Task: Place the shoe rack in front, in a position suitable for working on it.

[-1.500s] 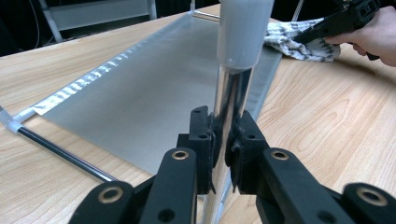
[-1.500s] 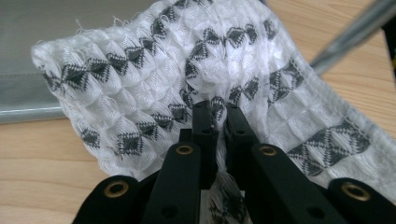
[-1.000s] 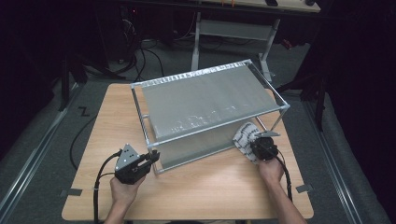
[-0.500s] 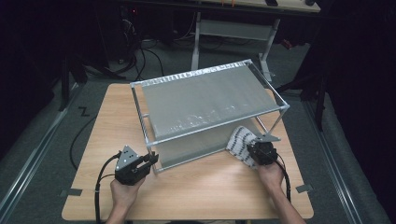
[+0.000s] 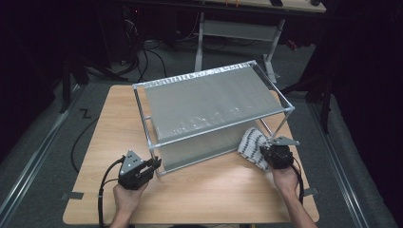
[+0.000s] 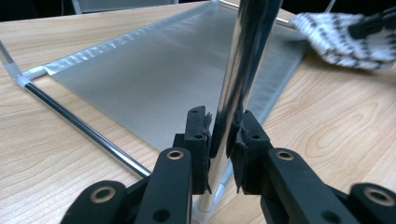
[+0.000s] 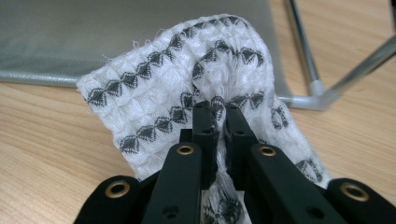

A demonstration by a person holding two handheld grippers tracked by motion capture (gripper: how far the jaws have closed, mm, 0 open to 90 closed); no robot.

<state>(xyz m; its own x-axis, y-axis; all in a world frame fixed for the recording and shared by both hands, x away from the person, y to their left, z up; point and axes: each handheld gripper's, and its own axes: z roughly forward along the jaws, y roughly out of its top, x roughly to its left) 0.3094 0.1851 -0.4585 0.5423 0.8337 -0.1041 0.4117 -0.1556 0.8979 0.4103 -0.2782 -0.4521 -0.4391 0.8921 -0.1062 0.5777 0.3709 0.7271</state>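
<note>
Your left gripper [image 5: 153, 165] sits at the near left corner of the rack [image 5: 214, 102], and its fingers [image 6: 198, 135] are clamped on the rack's upright chrome post [image 6: 245, 60]; in the left gripper view the post runs straight up between the two pads, both pressed against it

Left fingers have just been shifting a little in their closure, post between them all the while

Your right gripper [image 5: 266, 153] is at the near right corner of the rack, its grey plate on top. Its fingers [image 7: 205, 126] are pinched narrow on the cloth [image 7: 187, 98], white waffle weave with dark diamond pattern; a bunched fold sits between the pads

Cloth [image 5: 253, 146] hangs from that grip just beside the rack's right front leg, at the edge of the lower shelf [image 7: 93, 37]. In the right gripper view its far edge overlaps the grey shelf fabric; cannot tell whether the lower part touches the worktop [image 5: 209, 190]

Rack stands about mid-worktop, turned at an angle: chrome tube frame, two grey fabric shelves, upper one [image 5: 209, 97] bare

Your hands come in from the near edge, well apart, one at each front corner of the rack
</note>
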